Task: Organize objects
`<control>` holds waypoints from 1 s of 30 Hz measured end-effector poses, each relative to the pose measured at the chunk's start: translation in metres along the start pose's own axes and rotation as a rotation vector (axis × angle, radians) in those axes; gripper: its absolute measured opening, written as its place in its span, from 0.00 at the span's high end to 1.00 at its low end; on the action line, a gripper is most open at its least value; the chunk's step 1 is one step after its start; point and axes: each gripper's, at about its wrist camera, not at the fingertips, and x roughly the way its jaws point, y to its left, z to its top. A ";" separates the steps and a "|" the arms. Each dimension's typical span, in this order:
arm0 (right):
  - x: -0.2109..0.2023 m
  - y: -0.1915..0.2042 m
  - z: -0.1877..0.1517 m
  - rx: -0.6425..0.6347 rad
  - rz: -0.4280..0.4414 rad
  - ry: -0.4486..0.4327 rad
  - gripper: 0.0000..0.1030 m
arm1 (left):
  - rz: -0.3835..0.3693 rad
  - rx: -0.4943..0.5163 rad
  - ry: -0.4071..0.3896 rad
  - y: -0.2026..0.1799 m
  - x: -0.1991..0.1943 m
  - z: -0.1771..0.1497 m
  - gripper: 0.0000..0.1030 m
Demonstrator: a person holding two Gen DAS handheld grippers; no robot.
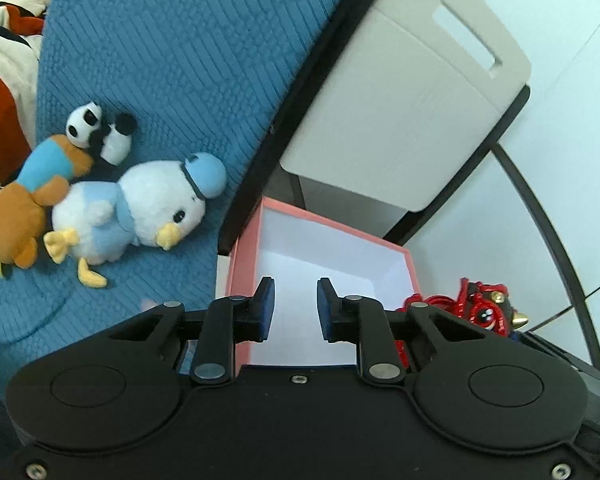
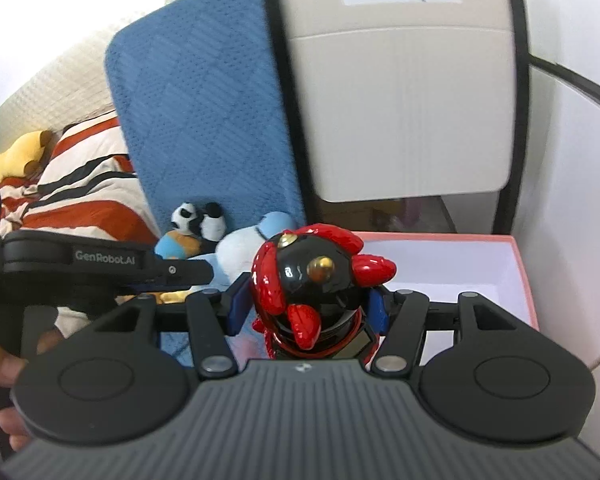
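Between the blue pads of the right gripper (image 2: 308, 306) sat a glossy red-and-black figurine (image 2: 312, 292) with brass-coloured studs, clamped firmly on both sides; its lower half was cut off behind the gripper body. Just beyond and to its right lay an open pink box (image 2: 524, 280) with smooth white inner walls and a bare white floor. The left gripper (image 1: 296, 310) hovered over that same box with its jaws parted and nothing between them (only an edge of the figurine showed past its right linkage). On the quilted blue cushion (image 1: 188, 60) rested a fluffy white duck plush (image 1: 140, 212) in a blue cap, touching a brown-and-blue plush (image 1: 32, 192) whose form was hard to make out, and a small panda plush (image 1: 100, 130) behind them. A beige plastic chair back (image 2: 400, 92) with a slot handle stood beyond the box, near a pale wall. Striped orange, white and black fabric (image 2: 84, 184) lay to the left.
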 end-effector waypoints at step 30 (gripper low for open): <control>0.103 -0.138 -0.076 0.075 -0.077 0.248 0.42 | 0.375 -0.206 0.152 0.145 0.157 -0.057 0.63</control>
